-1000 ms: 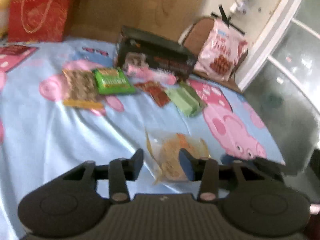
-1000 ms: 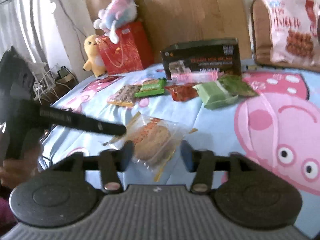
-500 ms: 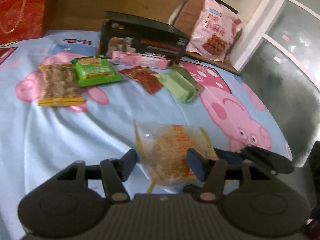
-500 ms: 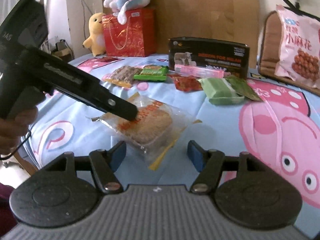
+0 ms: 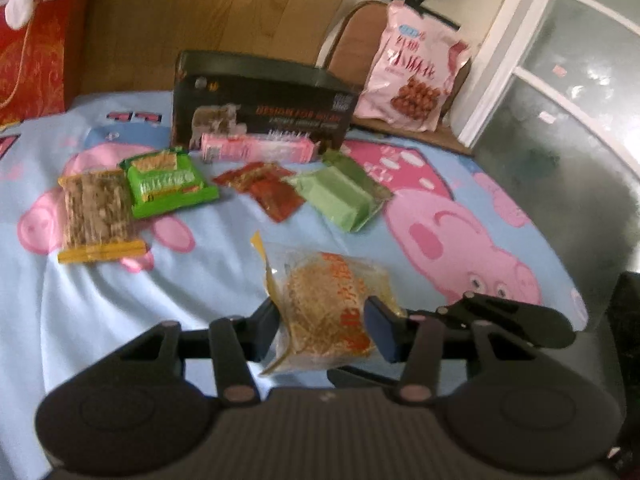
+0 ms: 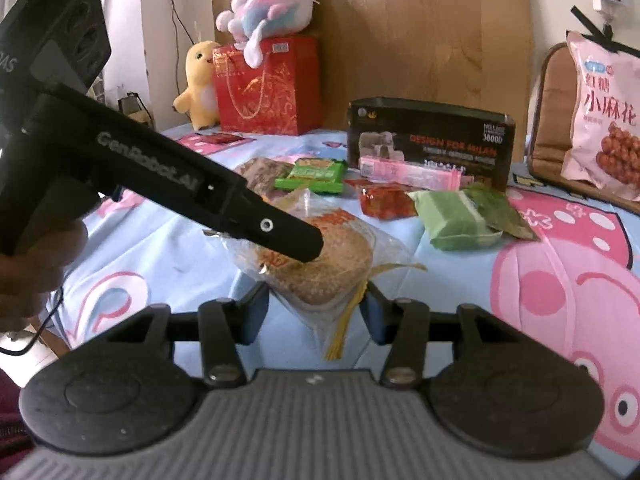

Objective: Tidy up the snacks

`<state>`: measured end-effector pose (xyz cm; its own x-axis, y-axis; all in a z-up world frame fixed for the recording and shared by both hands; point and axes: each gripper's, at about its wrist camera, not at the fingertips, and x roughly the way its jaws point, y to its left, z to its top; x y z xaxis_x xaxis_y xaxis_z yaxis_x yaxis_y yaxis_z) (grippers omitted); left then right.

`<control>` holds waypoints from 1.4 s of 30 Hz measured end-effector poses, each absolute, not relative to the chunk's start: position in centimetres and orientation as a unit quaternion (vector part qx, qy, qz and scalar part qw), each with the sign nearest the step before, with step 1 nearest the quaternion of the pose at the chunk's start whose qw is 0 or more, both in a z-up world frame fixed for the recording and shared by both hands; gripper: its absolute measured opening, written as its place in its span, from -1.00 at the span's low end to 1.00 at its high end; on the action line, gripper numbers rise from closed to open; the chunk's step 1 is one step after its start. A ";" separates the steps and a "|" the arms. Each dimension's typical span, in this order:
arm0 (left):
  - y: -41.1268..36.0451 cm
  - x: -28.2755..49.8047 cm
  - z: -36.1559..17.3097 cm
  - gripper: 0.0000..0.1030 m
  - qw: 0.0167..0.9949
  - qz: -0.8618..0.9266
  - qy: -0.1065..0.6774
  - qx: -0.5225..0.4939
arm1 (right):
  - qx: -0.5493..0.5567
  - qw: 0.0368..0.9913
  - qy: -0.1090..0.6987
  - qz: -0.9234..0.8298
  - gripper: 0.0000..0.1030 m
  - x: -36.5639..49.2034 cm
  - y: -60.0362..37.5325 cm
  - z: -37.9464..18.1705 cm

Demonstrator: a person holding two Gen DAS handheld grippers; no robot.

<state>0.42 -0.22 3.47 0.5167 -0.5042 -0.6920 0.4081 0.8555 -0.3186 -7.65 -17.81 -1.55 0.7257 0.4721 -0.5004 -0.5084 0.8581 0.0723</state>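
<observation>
Bracketing the clear-wrapped cake packet (image 6: 320, 264) on the blue sheet (image 5: 100, 312), both grippers sit spread: left gripper (image 5: 322, 330) fingers flank it, possibly touching; right gripper (image 6: 316, 312) likewise, its pads just beside the wrapper.

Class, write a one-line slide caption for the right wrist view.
Both grippers close around a clear-wrapped round cake on a cartoon pig bedsheet, other snacks lined up behind.

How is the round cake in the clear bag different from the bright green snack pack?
The round cake sits in a see-through bag between both tools; the bright green snack pack is printed, so its contents are hidden. The cake is round and brown; the pack is flat and rectangular. The cake is nearest; the pack lies further back. Both are sealed snacks on the cartoon-pig cloth.
</observation>
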 end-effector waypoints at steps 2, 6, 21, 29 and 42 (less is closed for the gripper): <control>-0.2 0.5 3.0 -0.07 0.869 -0.259 0.418 -0.059 | -0.040 0.927 0.262 0.264 0.02 -7.6 -17.8 -2.0; 0.3 0.5 2.7 -0.06 0.867 -0.256 0.421 -0.075 | -0.039 0.927 0.258 0.268 0.04 -7.7 -18.0 -2.2; 1.2 0.8 1.8 0.09 0.860 -0.257 0.428 -0.104 | -0.019 0.934 0.251 0.254 0.20 -8.2 -18.7 -2.5; 1.8 0.5 1.6 0.08 0.859 -0.263 0.425 -0.115 | -0.010 0.942 0.251 0.224 0.63 -8.1 -18.8 -2.6; 2.8 0.4 1.4 0.11 0.851 -0.277 0.425 -0.135 | -0.021 0.945 0.257 0.201 1.00 -8.9 -18.6 -3.1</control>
